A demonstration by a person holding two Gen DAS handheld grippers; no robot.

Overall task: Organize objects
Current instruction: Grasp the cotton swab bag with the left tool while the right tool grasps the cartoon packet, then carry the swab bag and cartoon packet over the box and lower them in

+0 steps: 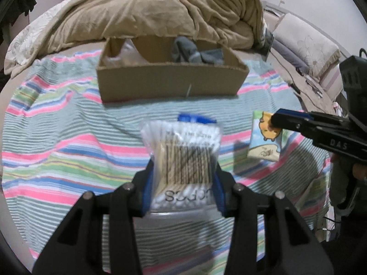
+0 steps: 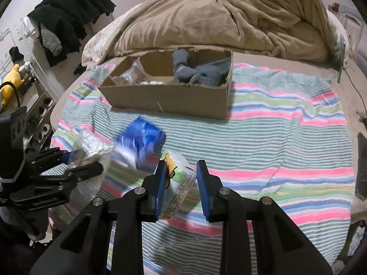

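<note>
My left gripper (image 1: 183,171) is shut on a clear bag of cotton swabs (image 1: 183,158), held above the striped towel (image 1: 68,137); the bag also shows in the right wrist view (image 2: 91,149). A blue packet (image 2: 142,139) lies just beyond it, its edge visible in the left wrist view (image 1: 197,117). My right gripper (image 2: 181,183) is open around a cartoon tissue pack (image 2: 179,181) on the towel; the left pad touches it, the right pad stands apart. The pack shows in the left wrist view (image 1: 266,137). The cardboard box (image 1: 172,84) sits ahead.
The box (image 2: 167,98) holds grey socks (image 2: 195,73) on the right and clear bags (image 2: 130,75) on the left. A tan blanket (image 1: 160,11) is heaped behind it. Dark clothes (image 2: 68,11) hang at far left. A pillow (image 1: 307,45) lies at right.
</note>
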